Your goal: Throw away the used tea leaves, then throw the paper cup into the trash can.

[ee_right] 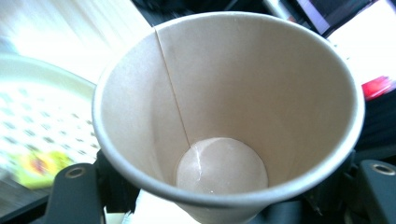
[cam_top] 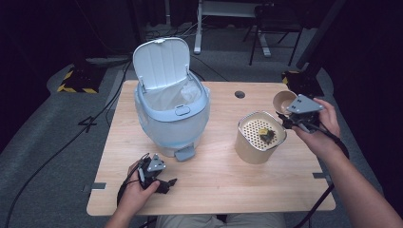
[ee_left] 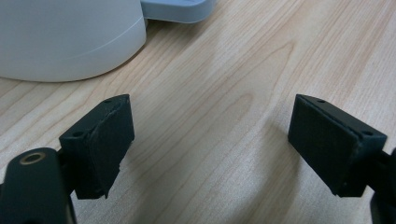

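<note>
Right gripper (cam_top: 286, 115) fingers clamped on the paper cup (cam_top: 283, 100), held tipped above the perforated canister (cam_top: 259, 137) near the table's (cam_top: 214, 180) right edge. Left gripper (cam_top: 164, 183) rests near the front-left corner, fingers (ee_left: 100, 140) apart, nothing between them.

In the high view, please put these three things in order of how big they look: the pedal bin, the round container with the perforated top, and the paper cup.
1. pedal bin, lid open
2. perforated container
3. paper cup, held in the right gripper; it is tilted, so its true size is unsure.
</note>
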Demonstrator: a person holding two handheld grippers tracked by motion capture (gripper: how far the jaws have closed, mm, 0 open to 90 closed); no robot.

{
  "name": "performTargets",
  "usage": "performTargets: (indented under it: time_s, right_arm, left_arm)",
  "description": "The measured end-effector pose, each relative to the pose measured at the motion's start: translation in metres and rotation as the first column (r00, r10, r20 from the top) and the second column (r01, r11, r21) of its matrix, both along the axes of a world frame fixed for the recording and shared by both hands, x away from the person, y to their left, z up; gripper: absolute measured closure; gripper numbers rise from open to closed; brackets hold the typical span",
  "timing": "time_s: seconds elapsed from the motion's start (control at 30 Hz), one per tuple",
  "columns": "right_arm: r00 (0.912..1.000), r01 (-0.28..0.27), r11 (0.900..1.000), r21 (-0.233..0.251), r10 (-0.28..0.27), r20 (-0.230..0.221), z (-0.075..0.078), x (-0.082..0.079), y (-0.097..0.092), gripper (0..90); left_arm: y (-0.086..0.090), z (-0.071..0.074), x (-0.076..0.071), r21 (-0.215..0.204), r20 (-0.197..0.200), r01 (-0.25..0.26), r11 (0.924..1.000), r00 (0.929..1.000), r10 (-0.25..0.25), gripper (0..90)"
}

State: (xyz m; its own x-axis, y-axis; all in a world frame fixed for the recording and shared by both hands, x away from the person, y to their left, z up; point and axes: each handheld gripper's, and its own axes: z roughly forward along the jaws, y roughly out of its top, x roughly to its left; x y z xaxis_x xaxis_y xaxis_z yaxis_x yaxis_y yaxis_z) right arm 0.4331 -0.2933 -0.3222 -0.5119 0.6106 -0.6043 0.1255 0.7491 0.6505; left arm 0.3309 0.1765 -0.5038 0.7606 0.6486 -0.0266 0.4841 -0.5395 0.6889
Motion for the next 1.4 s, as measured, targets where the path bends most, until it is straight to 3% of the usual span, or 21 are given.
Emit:
performTargets:
  time_s: [0.03, 0.1, 0.13, 0.17, 0.2, 0.23, 0.3, 0.33, 0.43, 0.53, 0.67, 0.9, 0.93, 1.07, 1.3, 1.4]
  right_arm:
    - [0.9978, 0.012, 0.9942, 0.107, -0.005, -0.066, 0.001, 0.002, -0.006, 28.1]
    - [0.9911, 0.031, 0.9736, 0.226, -0.001, -0.133, 0.002, 0.005, -0.012, 28.1]
    - [0.981, 0.051, 0.9459, 0.32, 0.012, -0.194, 0.002, 0.006, -0.018, 28.1]
    - [0.981, 0.051, 0.9459, 0.32, 0.012, -0.194, 0.002, 0.006, -0.018, 28.1]
    - [0.9754, 0.057, 0.9271, 0.37, 0.027, -0.219, 0.003, 0.007, -0.02, 28.1]
    - [0.9669, 0.067, 0.8953, 0.44, 0.051, -0.25, 0.003, 0.007, -0.024, 28.1]
    - [0.9577, 0.075, 0.865, 0.496, 0.076, -0.278, 0.004, 0.007, -0.027, 28.0]
    - [0.9491, 0.082, 0.8424, 0.533, 0.098, -0.3, 0.004, 0.007, -0.029, 28.0]
    - [0.9442, 0.073, 0.8398, 0.538, 0.116, -0.309, 0.004, 0.006, -0.03, 28.0]
    - [0.941, 0.041, 0.8544, 0.518, 0.142, -0.307, 0.007, 0.004, -0.028, 27.8]
    - [0.9403, 0.004, 0.8482, 0.53, 0.177, -0.29, 0.012, 0.004, -0.024, 27.7]
    - [0.9337, -0.048, 0.8538, 0.518, 0.223, -0.281, 0.021, 0.008, -0.008, 27.6]
    - [0.931, -0.065, 0.8552, 0.514, 0.238, -0.277, 0.025, 0.009, -0.002, 27.6]
    - [0.9225, -0.104, 0.8433, 0.527, 0.28, -0.266, 0.034, 0.015, 0.016, 27.6]
    - [0.9101, -0.152, 0.8431, 0.516, 0.323, -0.26, 0.047, 0.025, 0.046, 27.5]
    - [0.8998, -0.184, 0.8382, 0.514, 0.354, -0.255, 0.058, 0.031, 0.066, 27.5]
  left_arm:
    - [0.0, 0.0, 0.0, 0.0, 0.0, -0.002, 1.0, 1.0, 0.002, 15.1]
    - [0.0, 0.0, 0.001, 0.002, 0.002, -0.002, 1.0, 1.0, 0.002, 15.1]
    - [0.0, 0.0, 0.001, 0.003, 0.002, -0.001, 1.0, 1.0, 0.001, 15.1]
    - [0.0, 0.0, 0.001, 0.003, 0.002, -0.001, 1.0, 1.0, 0.001, 15.1]
    - [0.0, 0.0, 0.002, 0.0, 0.002, 0.002, 1.0, 1.0, -0.002, 15.1]
    - [0.0, 0.0, 0.002, 0.0, 0.0, 0.003, 1.0, 1.0, -0.003, 15.1]
    - [-0.001, 0.0, 0.002, 0.0, 0.0, 0.003, 1.0, 1.0, -0.003, 15.1]
    - [-0.001, 0.0, 0.003, 0.003, 0.003, 0.001, 1.0, 1.0, -0.001, 15.1]
    - [-0.001, 0.0, 0.003, 0.004, 0.005, 0.002, 1.0, 1.0, -0.002, 15.1]
    - [-0.001, 0.0, 0.004, 0.002, 0.003, 0.001, 1.0, 1.0, -0.001, 15.0]
    - [-0.002, 0.0, 0.003, 0.003, 0.004, 0.001, 1.0, 1.0, -0.001, 15.0]
    - [-0.001, 0.0, 0.002, 0.005, 0.008, -0.002, 1.0, 1.0, 0.002, 15.6]
    - [0.0, 0.0, 0.001, 0.007, 0.01, -0.008, 0.9999, 0.9999, 0.008, 15.5]
    - [0.0, 0.0, 0.0, 0.006, 0.011, -0.019, 0.9998, 0.9998, 0.019, 15.6]
    - [0.002, 0.0, -0.004, 0.005, 0.009, -0.037, 0.9993, 0.9993, 0.037, 15.6]
    - [0.003, 0.0, -0.005, 0.005, 0.01, -0.04, 0.9992, 0.9991, 0.04, 15.6]
